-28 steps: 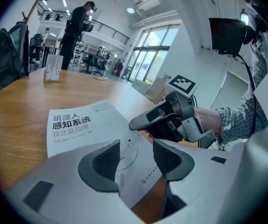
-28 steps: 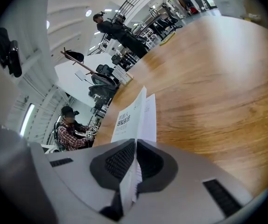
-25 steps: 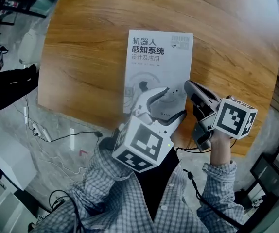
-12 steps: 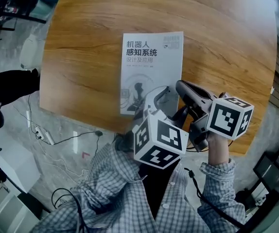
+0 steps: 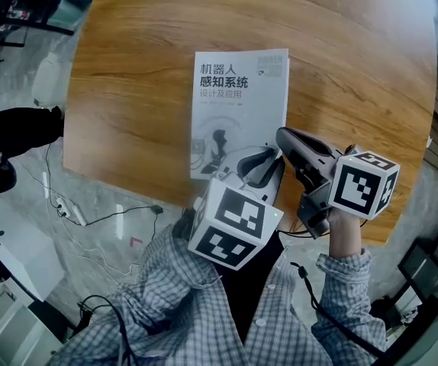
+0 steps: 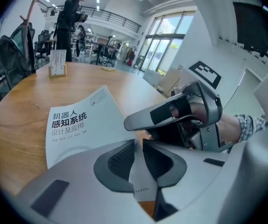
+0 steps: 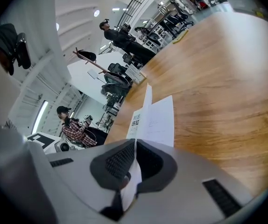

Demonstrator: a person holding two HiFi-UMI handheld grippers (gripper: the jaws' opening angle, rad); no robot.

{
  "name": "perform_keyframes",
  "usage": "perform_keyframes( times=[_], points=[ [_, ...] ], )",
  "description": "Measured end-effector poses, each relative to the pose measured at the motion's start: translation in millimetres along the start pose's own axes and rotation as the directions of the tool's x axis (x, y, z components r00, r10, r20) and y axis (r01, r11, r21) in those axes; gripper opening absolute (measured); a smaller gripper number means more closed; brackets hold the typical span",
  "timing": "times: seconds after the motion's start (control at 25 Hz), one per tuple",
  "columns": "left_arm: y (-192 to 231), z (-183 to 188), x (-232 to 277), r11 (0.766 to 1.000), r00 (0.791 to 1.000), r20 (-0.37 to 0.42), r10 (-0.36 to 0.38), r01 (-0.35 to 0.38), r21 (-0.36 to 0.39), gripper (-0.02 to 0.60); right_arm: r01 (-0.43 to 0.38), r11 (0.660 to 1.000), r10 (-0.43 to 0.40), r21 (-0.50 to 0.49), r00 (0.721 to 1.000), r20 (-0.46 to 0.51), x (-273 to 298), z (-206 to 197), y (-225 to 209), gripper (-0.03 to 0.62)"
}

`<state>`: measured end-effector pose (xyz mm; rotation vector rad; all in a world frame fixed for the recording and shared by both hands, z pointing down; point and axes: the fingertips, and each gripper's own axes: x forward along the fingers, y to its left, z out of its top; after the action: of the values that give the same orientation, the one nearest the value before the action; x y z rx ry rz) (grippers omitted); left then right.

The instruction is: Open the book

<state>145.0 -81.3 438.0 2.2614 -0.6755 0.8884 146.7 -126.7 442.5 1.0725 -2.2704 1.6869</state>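
A white-covered book (image 5: pixel 238 105) with a dark printed title lies closed on the round wooden table (image 5: pixel 341 67). My right gripper (image 5: pixel 284 137) sits at the book's lower right edge, shut on the cover's edge. In the right gripper view (image 7: pixel 135 143) a thin white sheet runs between the pads and curls up from the book (image 7: pixel 159 120). My left gripper (image 5: pixel 263 165) hovers over the book's lower right corner, its jaws closing to a narrow slit. Through that slit (image 6: pixel 138 143) the cover (image 6: pixel 78 125) shows behind, and nothing is pinched. The right gripper's finger (image 6: pixel 171 113) lies just beyond.
The table's near edge runs just below the book (image 5: pixel 165 193). Cables (image 5: pixel 74 212) trail on the grey floor to the left. A small card stand (image 6: pixel 58 63) is on the far side of the table. People stand in the background, one in a checked shirt (image 7: pixel 75 129).
The left gripper's jaws, wide open over the cover's lower part a second ago, have come nearly together, and its marker cube has rolled. The right gripper has stayed at the book's edge.
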Motion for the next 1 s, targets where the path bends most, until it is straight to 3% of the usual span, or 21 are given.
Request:
perform_keyframes(
  times=[0.44,0.76,1.0],
  points=[
    [9,7,-32,0.996,0.997,0.072,-0.041,0.046,-0.071,0.028,-0.068,0.998,0.068,-0.013,0.997,0.026,4,6,32,0.026],
    [23,15,-77,0.993,0.989,0.134,-0.059,0.072,-0.094,0.025,-0.132,0.989,0.134,-0.067,0.991,0.024,16,14,83,0.026],
    [42,14,-110,0.982,0.981,0.179,-0.075,0.103,-0.156,0.020,-0.179,0.980,0.180,-0.090,0.984,0.009,36,14,117,0.026]
  ],
)
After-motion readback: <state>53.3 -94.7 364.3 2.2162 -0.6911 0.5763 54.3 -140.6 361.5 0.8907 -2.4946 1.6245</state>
